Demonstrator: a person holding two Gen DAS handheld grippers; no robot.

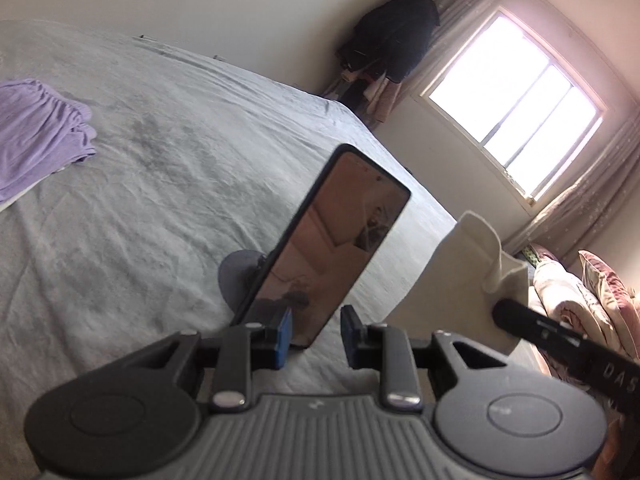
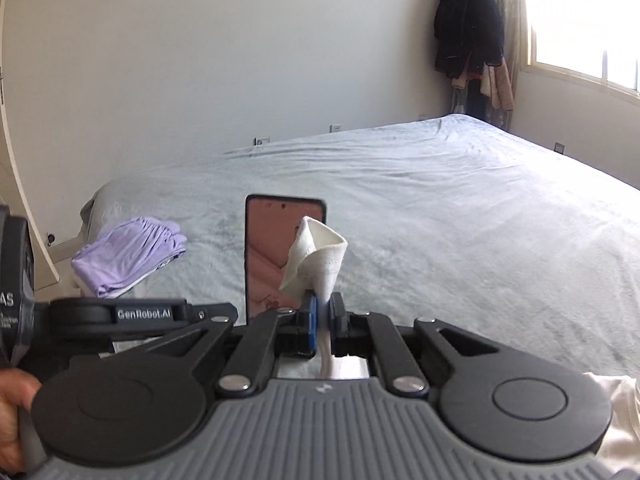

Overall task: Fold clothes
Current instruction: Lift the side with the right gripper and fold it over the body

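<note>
My right gripper (image 2: 323, 322) is shut on a white garment (image 2: 316, 258), whose folded edge sticks up above the pads while the rest hangs below. The left wrist view shows the same white garment (image 1: 452, 280) held up at the right by the other gripper's black finger. My left gripper (image 1: 315, 338) is open above the bed with nothing between its blue pads. A folded lilac garment (image 2: 128, 256) lies near the bed's left edge; the lilac garment (image 1: 36, 132) appears at far left in the left wrist view.
A phone (image 1: 332, 248) stands upright on a round stand (image 1: 236, 276) on the grey bed (image 1: 160, 168), close ahead of both grippers; the phone (image 2: 272, 256) is behind the white cloth. Dark clothes (image 2: 468, 24) hang in the corner by the window (image 1: 516, 108). Pillows (image 1: 592, 296) lie right.
</note>
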